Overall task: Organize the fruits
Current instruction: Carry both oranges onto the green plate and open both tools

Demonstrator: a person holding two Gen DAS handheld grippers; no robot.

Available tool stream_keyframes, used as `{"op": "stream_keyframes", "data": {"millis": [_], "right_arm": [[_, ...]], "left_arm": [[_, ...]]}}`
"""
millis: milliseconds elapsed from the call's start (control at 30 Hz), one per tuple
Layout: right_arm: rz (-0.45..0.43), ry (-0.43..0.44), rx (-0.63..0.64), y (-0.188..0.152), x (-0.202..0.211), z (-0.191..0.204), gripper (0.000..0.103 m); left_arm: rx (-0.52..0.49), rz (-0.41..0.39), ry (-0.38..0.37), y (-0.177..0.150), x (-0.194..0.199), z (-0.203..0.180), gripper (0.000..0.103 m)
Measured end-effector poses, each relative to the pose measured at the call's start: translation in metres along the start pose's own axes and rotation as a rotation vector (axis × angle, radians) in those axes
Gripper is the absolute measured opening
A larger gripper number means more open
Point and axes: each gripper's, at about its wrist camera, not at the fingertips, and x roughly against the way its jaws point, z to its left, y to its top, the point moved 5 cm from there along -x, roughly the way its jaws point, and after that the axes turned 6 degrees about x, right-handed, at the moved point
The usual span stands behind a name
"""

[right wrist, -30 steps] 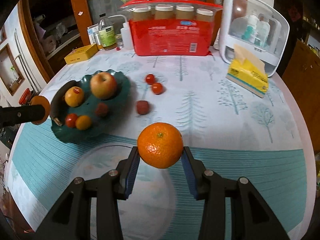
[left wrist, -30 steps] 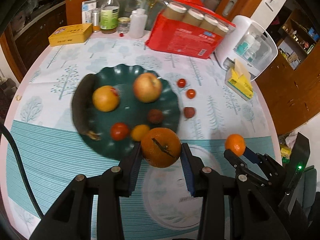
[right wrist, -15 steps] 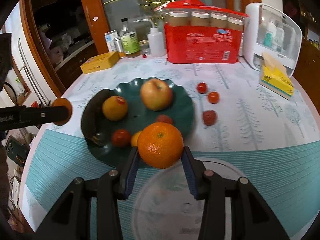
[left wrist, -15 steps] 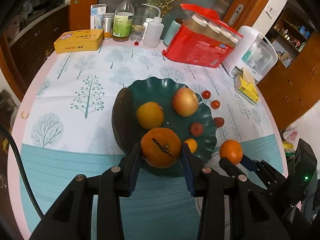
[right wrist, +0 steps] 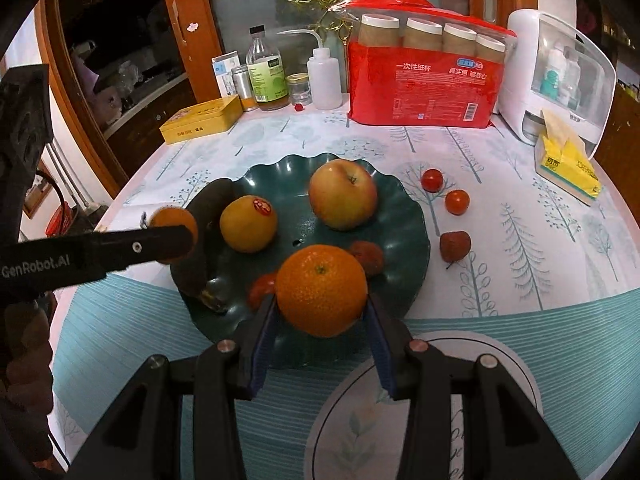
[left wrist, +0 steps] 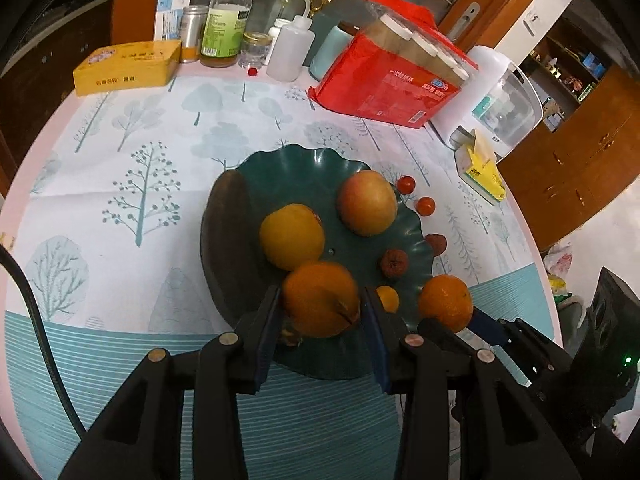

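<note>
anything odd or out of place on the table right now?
Yes: two cherry tomatoes and a dark red lychee-like fruit lie loose on the tablecloth, right of the green plate. The banana on the plate looks almost black, overripe.

Your left gripper point(left wrist: 322, 334) is matt black plastic, two angular arms ending in fingers point(left wrist: 267, 332) faced with dark blue ribbed pads. Round metal screw heads point(left wrist: 228, 338) mark each pivot, copper-toned on the outer joints. A black cable point(left wrist: 38, 320) curves along its left edge. Your right gripper point(right wrist: 322, 334) matches it: black linkage, blue pads, the same paired screws point(right wrist: 225, 346). Seen from the right wrist, the left gripper's side carries white "GenRobot.AI" lettering point(right wrist: 34, 266) and a small screw. A green indicator light point(left wrist: 627, 360) glows on the right gripper's black body.
</note>
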Motion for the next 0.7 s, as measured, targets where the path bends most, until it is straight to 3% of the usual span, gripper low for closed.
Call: {"op": "stream_keyframes", "data": {"millis": [67, 133, 267, 700], "right_arm": [[0.014, -0.004, -0.004, 0.000, -0.003, -0.001, 0.046], [0.017, -0.010, -0.006, 0.001, -0.004, -0.002, 0.056], [-0.004, -0.023, -0.013, 0.002, 0.002, -0.005, 0.061], [-0.021, -0.001, -0.062, -0.017, 0.028, -0.019, 0.061]], "left_arm": [[-0.004, 0.004, -0.003, -0.001, -0.001, -0.001, 0.058], [-0.008, -0.006, 0.011, -0.001, 0.001, 0.000, 0.059], [0.019, -0.012, 0.033, -0.002, 0.006, 0.003, 0.069], [0.027, -0.003, 0.079, -0.029, 0.028, -0.010, 0.071]]}}
